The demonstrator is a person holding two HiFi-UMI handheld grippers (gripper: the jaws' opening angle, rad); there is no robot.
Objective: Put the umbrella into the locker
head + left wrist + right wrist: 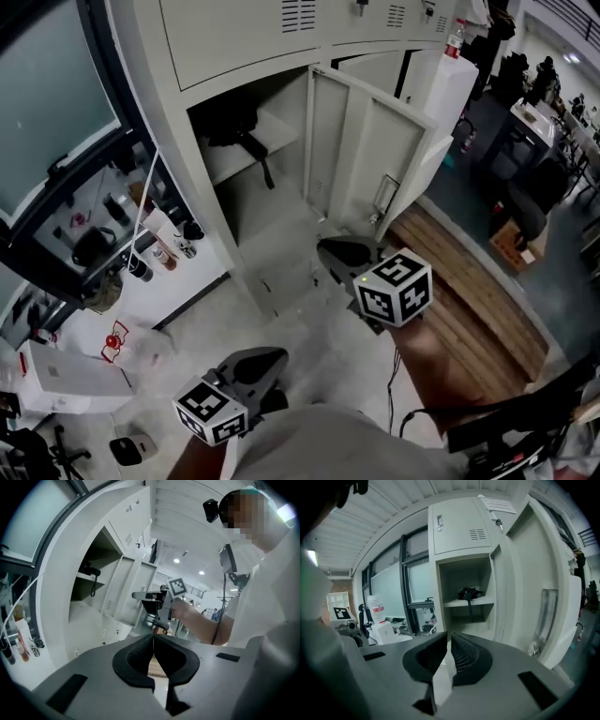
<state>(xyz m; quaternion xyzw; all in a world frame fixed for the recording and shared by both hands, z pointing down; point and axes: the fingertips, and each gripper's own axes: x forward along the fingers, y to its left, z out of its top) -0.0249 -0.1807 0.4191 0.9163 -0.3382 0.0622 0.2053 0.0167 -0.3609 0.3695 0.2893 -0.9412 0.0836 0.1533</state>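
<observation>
A black folded umbrella (236,129) lies on the shelf inside the open grey locker (281,206), its strap hanging over the shelf edge. In the head view my right gripper (328,251) is in front of the locker's lower compartment, near the open door (375,159); its jaws are shut and hold nothing. My left gripper (270,358) is lower and nearer to me, also shut and empty. In the right gripper view the umbrella (469,594) is straight ahead above the shut jaws (447,638). The left gripper view has the umbrella (89,570) at the left, and its jaws (153,638) are shut.
Left of the locker, bottles (159,248) and cables stand under a dark window, and a white box (70,375) lies on the floor. Wooden planking (478,291) runs along the right past the door. Desks and chairs (534,122) stand at the far right.
</observation>
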